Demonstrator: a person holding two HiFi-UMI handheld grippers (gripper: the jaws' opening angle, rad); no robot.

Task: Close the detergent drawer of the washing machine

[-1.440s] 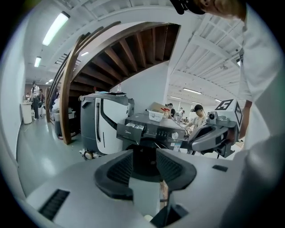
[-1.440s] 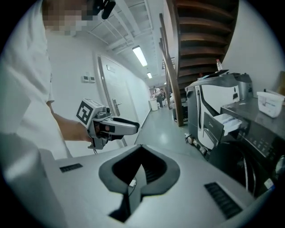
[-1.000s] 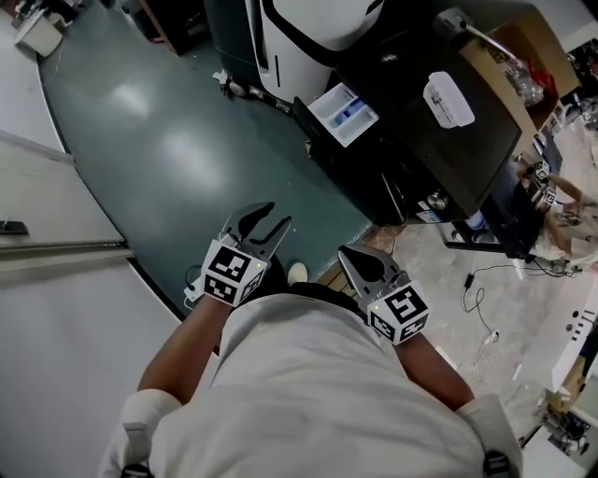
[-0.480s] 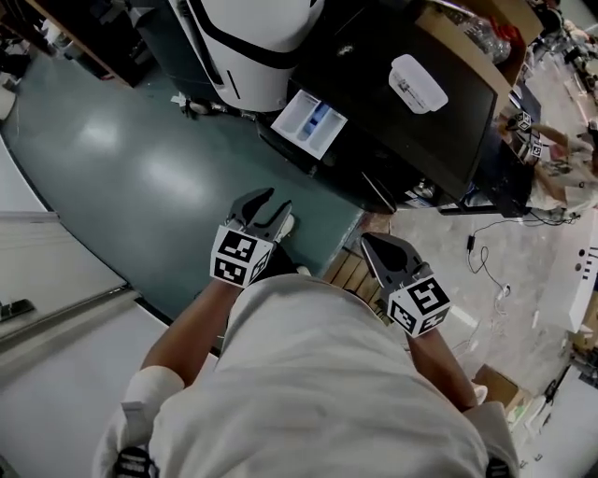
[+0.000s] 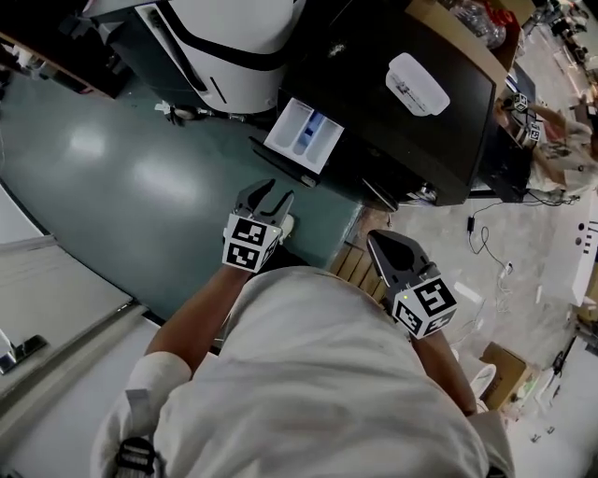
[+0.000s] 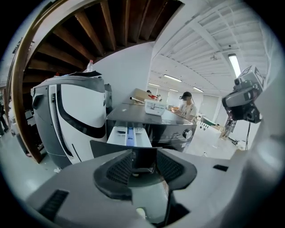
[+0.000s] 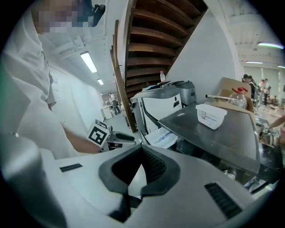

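Note:
The black washing machine (image 5: 439, 140) stands ahead of me with its white detergent drawer (image 5: 304, 136) pulled out, a blue compartment showing inside it. My left gripper (image 5: 271, 194) hovers just below the drawer's front, apart from it. Its jaws are opening and nothing lies between them. In the left gripper view the drawer (image 6: 129, 133) sits straight ahead beyond the left gripper (image 6: 142, 164). My right gripper (image 5: 378, 243) hangs lower right near my body, its jaws shut on nothing. The right gripper view shows the drawer (image 7: 161, 137) and my left gripper (image 7: 116, 138) before it.
A white machine with a black stripe (image 5: 229, 37) stands left of the washer. A white lidded box (image 5: 418, 84) rests on the washer top, with a cardboard box (image 5: 458, 23) behind. Wooden slats (image 5: 350, 268) and cables (image 5: 486, 247) lie on the floor at right.
My left gripper has moved forward and now sits close under the drawer's front. The right gripper shifted right. The washer has come nearer in the head view.

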